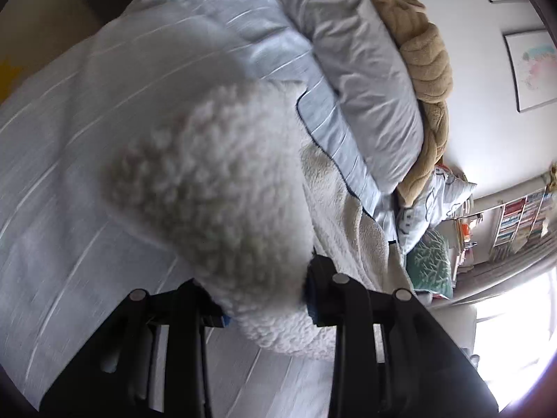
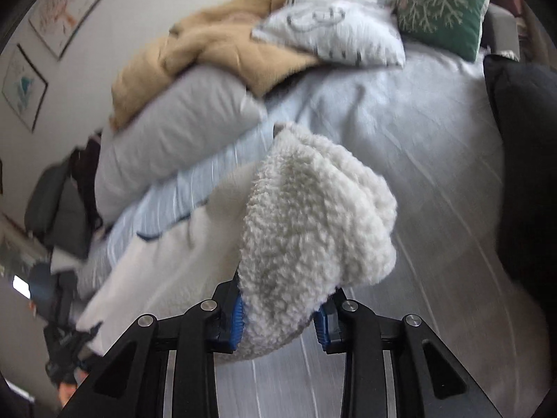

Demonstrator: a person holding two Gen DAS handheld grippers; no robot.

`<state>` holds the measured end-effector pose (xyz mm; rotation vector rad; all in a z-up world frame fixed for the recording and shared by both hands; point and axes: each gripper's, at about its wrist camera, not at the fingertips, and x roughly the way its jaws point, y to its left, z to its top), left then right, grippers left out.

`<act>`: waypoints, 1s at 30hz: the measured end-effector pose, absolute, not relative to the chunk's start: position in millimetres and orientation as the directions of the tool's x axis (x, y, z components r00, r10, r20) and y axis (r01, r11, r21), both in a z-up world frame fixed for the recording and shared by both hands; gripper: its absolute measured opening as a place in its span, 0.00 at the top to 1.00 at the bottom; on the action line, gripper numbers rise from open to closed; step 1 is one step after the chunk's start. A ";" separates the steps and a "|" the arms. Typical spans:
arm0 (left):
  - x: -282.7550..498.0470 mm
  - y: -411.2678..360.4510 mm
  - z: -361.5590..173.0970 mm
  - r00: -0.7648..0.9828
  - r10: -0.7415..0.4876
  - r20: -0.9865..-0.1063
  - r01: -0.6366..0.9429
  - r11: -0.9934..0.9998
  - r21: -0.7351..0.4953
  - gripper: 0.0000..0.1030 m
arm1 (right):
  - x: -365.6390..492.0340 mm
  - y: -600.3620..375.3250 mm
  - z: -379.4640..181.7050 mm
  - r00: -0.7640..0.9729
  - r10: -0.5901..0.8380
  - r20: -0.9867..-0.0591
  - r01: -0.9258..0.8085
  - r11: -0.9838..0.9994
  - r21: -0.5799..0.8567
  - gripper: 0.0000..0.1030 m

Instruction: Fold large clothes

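A cream fleece garment [image 1: 222,188] with a woolly pile lies on a bed with a pale blue striped cover [image 1: 69,132]. My left gripper [image 1: 268,303] is shut on a thick bunched fold of it, lifted off the cover, and the rest trails to the right [image 1: 348,216]. In the right wrist view my right gripper [image 2: 280,313] is shut on another bunched part of the fleece garment [image 2: 313,216]; its blue pads [image 2: 237,317] press both sides. From there the garment [image 2: 167,264] stretches left to my left gripper [image 2: 66,351], low at the left edge.
A grey pillow [image 1: 365,80] and a tan plush blanket [image 1: 424,69] are piled at the bed's head, with a patterned white cushion [image 2: 334,17] and a green cushion [image 2: 442,10]. Framed pictures [image 1: 532,69] hang on the wall. Shelves [image 1: 518,219] stand far right. A dark shape [image 2: 525,174] borders the bed.
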<state>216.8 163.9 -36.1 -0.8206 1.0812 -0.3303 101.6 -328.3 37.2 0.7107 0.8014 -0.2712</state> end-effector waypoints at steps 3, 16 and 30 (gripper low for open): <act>195.4 181.4 -40.8 0.426 -0.609 -0.669 -0.154 0.680 -0.717 0.67 | 80.3 -319.4 31.4 0.618 0.126 -0.776 0.478 0.723 0.498 0.69; 180.6 201.5 -117.8 0.439 -0.534 -0.722 -0.217 0.717 -0.662 0.19 | 55.0 -338.7 -64.5 0.378 0.394 -0.838 0.548 0.634 0.546 0.27; 189.2 213.3 -123.9 0.556 -0.544 -0.629 -0.352 0.531 -0.771 0.57 | 71.4 -289.6 55.9 0.618 -0.043 -0.785 0.452 0.837 0.310 0.27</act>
